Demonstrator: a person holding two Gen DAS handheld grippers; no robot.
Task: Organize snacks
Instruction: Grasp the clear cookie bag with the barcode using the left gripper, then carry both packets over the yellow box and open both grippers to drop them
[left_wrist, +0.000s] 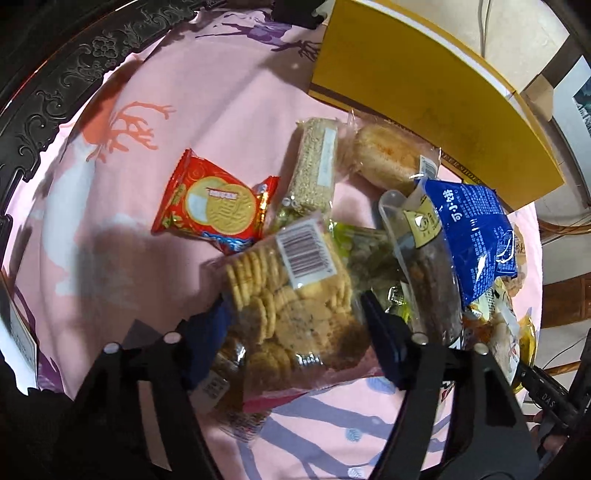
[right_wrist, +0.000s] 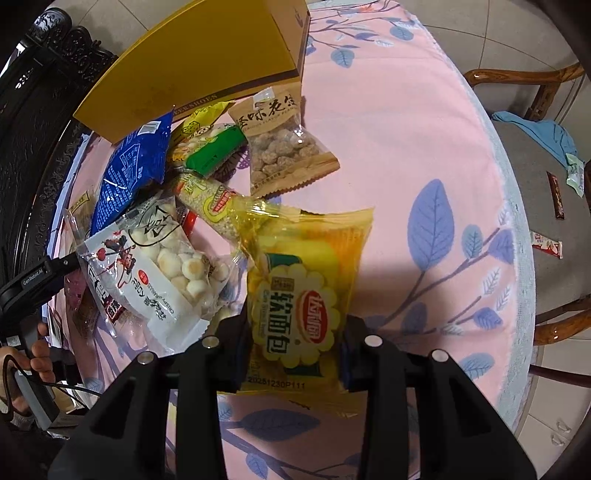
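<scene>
- The left gripper (left_wrist: 295, 328) reaches low over the pink tablecloth (left_wrist: 192, 110), its fingers set wide around a clear cracker bag (left_wrist: 291, 295) with a barcode sticker; whether they pinch it cannot be told.
- The right gripper (right_wrist: 295, 343) is clamped on a yellow soft-bread packet (right_wrist: 306, 295), stamped "20251230P111".
- Beside it lie a "CRISPY" ball-snack bag (right_wrist: 162, 266) and a peanut bag (right_wrist: 284, 147) reading "FLAVOR PEANUT".
- The yellow box (right_wrist: 192, 62) behind the pile shows "SHOES".
</scene>
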